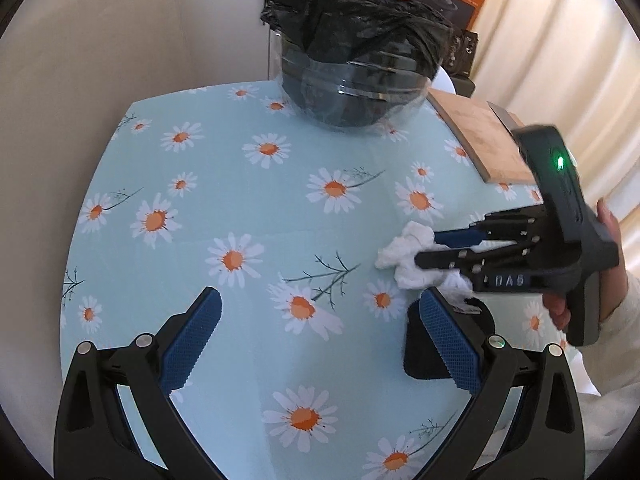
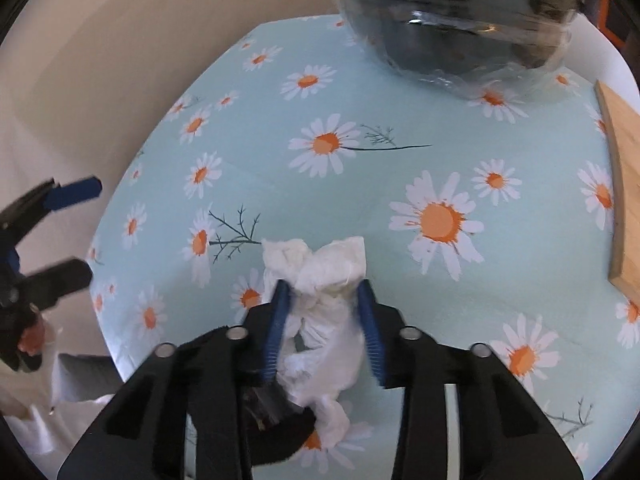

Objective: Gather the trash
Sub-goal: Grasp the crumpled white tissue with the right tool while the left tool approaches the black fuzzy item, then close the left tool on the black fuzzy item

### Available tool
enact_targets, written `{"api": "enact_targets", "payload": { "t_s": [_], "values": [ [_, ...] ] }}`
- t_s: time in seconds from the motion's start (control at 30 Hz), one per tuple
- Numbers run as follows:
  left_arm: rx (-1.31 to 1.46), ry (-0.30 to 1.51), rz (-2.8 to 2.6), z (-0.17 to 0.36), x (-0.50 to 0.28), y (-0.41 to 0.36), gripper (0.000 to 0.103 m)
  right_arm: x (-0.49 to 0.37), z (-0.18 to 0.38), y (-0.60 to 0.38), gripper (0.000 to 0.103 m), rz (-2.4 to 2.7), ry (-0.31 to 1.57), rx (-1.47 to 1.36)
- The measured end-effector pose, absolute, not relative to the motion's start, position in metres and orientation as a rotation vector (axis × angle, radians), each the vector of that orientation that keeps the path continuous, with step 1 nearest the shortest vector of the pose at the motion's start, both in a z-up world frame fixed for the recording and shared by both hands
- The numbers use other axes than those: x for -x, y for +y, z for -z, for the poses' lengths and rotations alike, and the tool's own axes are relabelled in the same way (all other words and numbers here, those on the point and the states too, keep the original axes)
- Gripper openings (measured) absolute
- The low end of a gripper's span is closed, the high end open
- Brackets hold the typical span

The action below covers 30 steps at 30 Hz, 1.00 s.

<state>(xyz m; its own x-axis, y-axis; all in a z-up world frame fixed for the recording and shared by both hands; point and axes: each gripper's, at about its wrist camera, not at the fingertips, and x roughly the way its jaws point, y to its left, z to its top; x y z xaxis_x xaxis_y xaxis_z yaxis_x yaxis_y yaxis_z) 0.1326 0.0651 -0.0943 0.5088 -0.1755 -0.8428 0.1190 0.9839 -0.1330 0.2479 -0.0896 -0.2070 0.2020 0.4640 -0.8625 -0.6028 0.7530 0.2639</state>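
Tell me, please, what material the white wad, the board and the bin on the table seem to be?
White wad: soft tissue paper, judging by its crumpled, fuzzy edges. Board: matte wood, probably bamboo, with tan grain. Bin: clear glossy plastic or glass with bright reflections, lined with a wrinkled black plastic bag.

A round table (image 1: 168,168) wears a pale blue daisy cloth. Beige walls (image 1: 88,40) stand behind; cream folds on the right (image 1: 560,60) are probably curtains.
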Motion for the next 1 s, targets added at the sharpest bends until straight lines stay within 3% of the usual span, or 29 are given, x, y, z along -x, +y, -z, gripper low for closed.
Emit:
{"api": "enact_targets", "payload": {
  "t_s": [0.07, 0.17, 1.0],
  "values": [
    [0.05, 1.027, 0.191, 0.095, -0.131, 0.061, 0.097, -0.244, 0.2, -0.099, 0.018, -0.731, 1.139, 0.137],
    [0.041, 1.056, 0.233, 0.099, -0.13, 0.051, 0.097, -0.24, 0.191, -0.114, 0.015, -0.703, 1.128, 0.113],
    [-0.065, 1.148, 0.437, 0.138, -0.12, -0.031, 0.097, -0.171, 0.152, -0.233, 0.015, -0.429, 1.074, 0.002]
  ]
}}
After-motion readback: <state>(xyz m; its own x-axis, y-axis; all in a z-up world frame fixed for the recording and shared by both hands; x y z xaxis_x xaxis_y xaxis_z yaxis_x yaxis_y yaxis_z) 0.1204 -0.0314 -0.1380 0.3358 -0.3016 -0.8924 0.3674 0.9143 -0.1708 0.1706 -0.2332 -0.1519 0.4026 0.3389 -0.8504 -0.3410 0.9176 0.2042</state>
